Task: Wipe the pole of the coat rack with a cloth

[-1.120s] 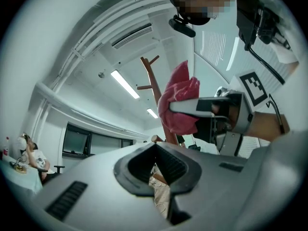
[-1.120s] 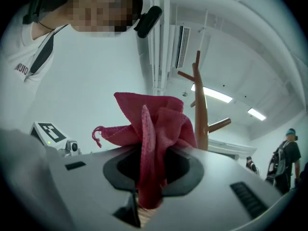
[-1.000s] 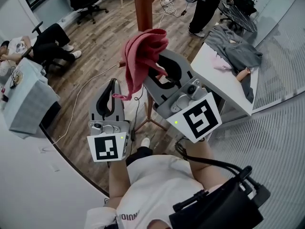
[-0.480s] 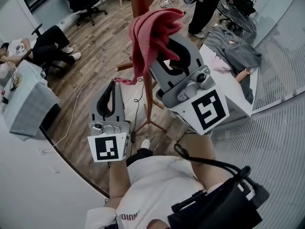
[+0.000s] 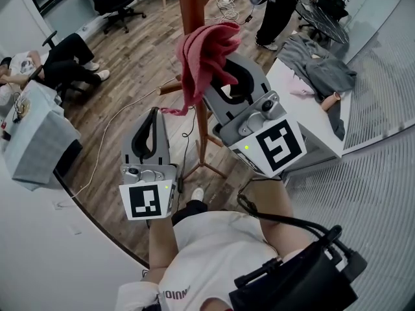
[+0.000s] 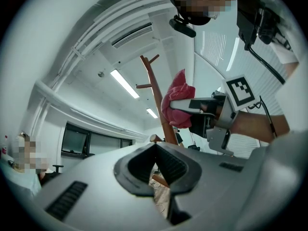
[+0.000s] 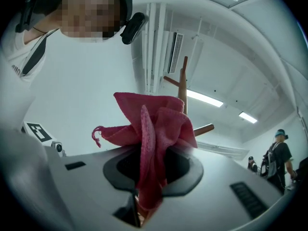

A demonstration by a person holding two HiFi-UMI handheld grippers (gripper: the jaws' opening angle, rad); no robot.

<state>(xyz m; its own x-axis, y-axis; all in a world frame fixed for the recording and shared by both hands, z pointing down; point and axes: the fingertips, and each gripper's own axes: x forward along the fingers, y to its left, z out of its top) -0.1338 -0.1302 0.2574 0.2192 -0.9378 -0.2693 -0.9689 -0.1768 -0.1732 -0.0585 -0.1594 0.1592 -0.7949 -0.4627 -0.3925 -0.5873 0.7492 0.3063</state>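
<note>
The right gripper (image 5: pixel 224 76) pinches the pink cloth (image 5: pixel 206 54) tight, close by the brown pole (image 5: pixel 192 5). The left gripper (image 5: pixel 154 118) is closed with nothing in it.

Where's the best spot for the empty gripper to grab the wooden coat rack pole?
Probably the bare straight stretch of the brown wooden coat rack pole below the pink cloth. It stands upright, so the left gripper should come in level from its own side, jaws either side.
</note>
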